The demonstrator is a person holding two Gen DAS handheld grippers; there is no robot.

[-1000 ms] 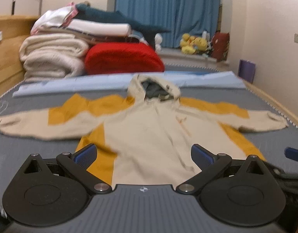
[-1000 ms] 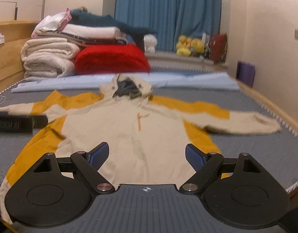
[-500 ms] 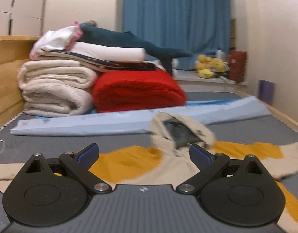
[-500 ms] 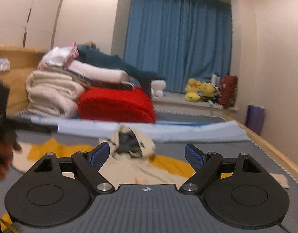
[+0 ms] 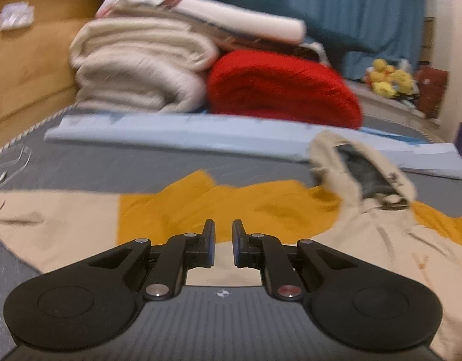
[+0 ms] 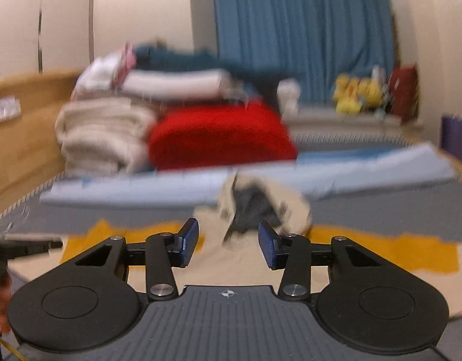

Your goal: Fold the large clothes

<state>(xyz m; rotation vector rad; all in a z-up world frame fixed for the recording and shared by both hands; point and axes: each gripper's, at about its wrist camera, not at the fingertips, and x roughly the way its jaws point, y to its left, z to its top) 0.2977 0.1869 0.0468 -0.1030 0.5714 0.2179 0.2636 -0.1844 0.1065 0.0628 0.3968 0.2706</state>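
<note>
Hoodie (image 5: 366, 240) time, and both tools are closing in on it! Left gripper (image 5: 221, 242) first: its jaws are closing, down to a narrow slit, and through that slit only cloth farther off shows; nothing looks pinched between the pads yet. It hangs low over the mustard shoulder panel, by the seam where the cream sleeve (image 5: 53, 225) runs out to the left. Right gripper (image 6: 227, 242) now: jaws about halfway and closing too, with the hood (image 6: 261, 204) sitting just beyond the gap, gray lining showing, and no fabric between the pads.

Further out, the garment lies spread face up on the gray mattress (image 5: 110, 165), sleeves stretched to either side. Behind it runs a pale blue sheet (image 5: 185, 132), then a red blanket (image 5: 279, 90) and a stack of folded towels (image 5: 140, 63).

Where might this slip? Everything is smeared with motion, so the aim is rough. If the left jaws meet before touching cloth, they catch nothing. If they bite deep, they could take both layers, or the mattress cover with them, and the fold drags crooked. Mismatched grips would skew the hoodie.
</note>
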